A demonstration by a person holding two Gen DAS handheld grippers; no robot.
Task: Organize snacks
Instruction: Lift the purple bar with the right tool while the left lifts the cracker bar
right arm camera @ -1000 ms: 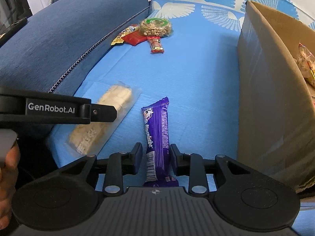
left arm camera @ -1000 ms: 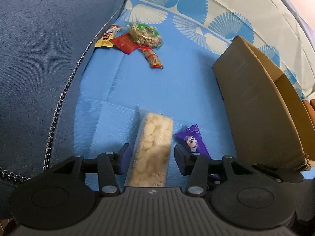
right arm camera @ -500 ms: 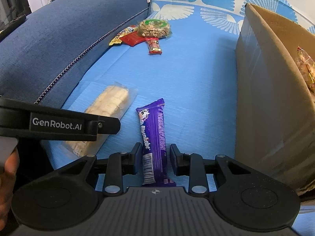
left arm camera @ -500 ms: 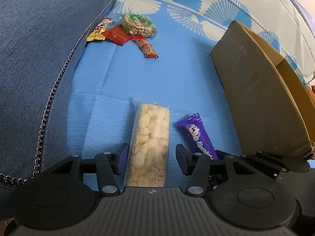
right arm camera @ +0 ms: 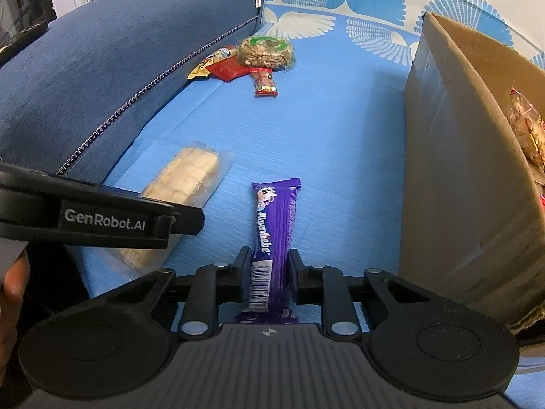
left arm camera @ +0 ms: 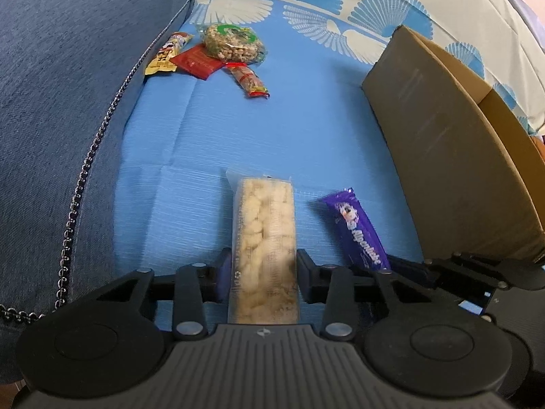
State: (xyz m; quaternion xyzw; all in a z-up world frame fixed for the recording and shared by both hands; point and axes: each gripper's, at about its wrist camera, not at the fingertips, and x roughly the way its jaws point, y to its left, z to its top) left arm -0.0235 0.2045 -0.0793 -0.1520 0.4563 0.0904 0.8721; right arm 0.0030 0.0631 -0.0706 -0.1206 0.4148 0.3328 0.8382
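A clear pack of pale puffed snack (left arm camera: 264, 218) lies on the blue sheet between the fingers of my left gripper (left arm camera: 264, 272). Its jaws are closing, and the pads touch the pack's long sides. To its right lies a purple chocolate bar (left arm camera: 357, 235). My right gripper (right arm camera: 269, 272) is shut on the barcode end of that bar (right arm camera: 276, 214), which still rests on the sheet. The clear pack (right arm camera: 184, 177) shows again at the left of the right wrist view, partly hidden by the left gripper's black body (right arm camera: 102, 218).
An open cardboard box (right arm camera: 453, 156) stands at the right with wrapped snacks inside. Far ahead lie a round peanut pack (left arm camera: 233, 42), a red sachet (left arm camera: 196, 61), a yellow bar (left arm camera: 167, 54) and a slim bar (left arm camera: 248, 80). A blue cushion (left arm camera: 68, 85) borders the left. A person's hand (right arm camera: 13, 272) is at the left edge.
The left jaws have closed in from a clear gap onto the sides of the pale snack pack. The right jaws have narrowed onto the purple bar. Neither hand has shifted much.
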